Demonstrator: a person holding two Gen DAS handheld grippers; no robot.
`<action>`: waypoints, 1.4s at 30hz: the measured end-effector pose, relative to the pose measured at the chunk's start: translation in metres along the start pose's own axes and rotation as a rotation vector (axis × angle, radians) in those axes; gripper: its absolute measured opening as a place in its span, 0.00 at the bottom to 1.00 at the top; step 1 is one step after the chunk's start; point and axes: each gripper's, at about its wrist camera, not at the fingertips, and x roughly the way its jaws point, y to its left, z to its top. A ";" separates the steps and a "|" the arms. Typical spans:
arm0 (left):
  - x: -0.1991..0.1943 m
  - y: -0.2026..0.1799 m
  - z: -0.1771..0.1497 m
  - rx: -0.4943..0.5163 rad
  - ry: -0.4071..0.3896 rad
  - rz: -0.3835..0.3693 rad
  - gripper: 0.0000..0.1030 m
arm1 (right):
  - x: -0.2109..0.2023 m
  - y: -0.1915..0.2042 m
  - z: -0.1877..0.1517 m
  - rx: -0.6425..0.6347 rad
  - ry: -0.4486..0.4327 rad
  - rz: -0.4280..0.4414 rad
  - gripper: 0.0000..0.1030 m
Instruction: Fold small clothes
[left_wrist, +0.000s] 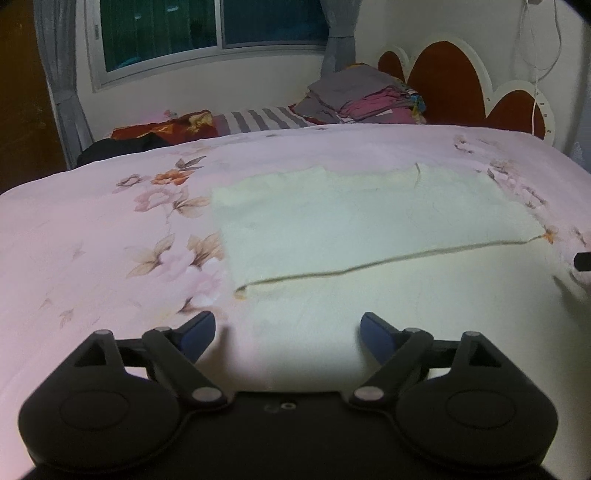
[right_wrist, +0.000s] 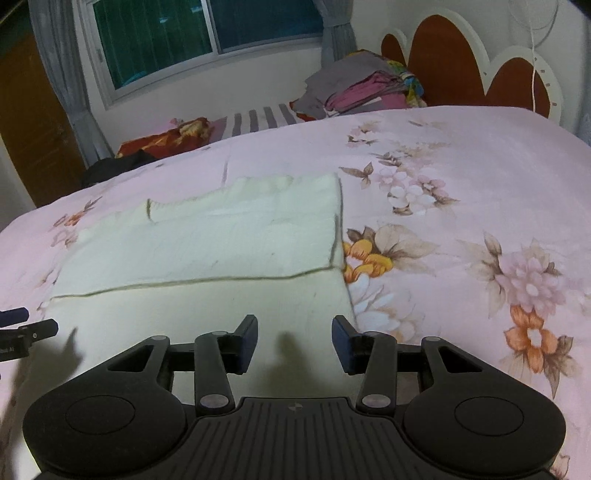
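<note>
- A pale cream cloth (left_wrist: 369, 229), soft and slightly fuzzy, lies flat on the pink floral bedspread (left_wrist: 92, 240); a thin darker hem line crosses it from side to side.
- Its far edge is ragged and wavy, and the near part spreads toward both grippers.
- The left gripper (left_wrist: 288, 332) hovers over the cloth's near left part, black plastic arms and blue pads spread wide, pinching nothing.
- The right gripper (right_wrist: 294, 341) sits above the cloth's near right corner, fingers likewise parted and empty.
- A stack of folded clothes (right_wrist: 362, 92), grey and magenta, rests by the scalloped brown headboard (right_wrist: 450, 70).
- Tiny white lettering on the left gripper's body, seen from the right wrist, is unreadable.
</note>
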 end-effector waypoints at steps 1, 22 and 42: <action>-0.001 0.001 -0.002 -0.001 0.003 0.002 0.83 | -0.001 0.002 -0.001 -0.002 0.000 0.000 0.43; -0.113 -0.006 -0.110 -0.131 0.069 0.014 0.66 | -0.105 -0.057 -0.089 0.058 0.031 0.119 0.43; -0.183 0.022 -0.211 -0.636 0.071 -0.343 0.38 | -0.173 -0.098 -0.201 0.360 0.128 0.320 0.43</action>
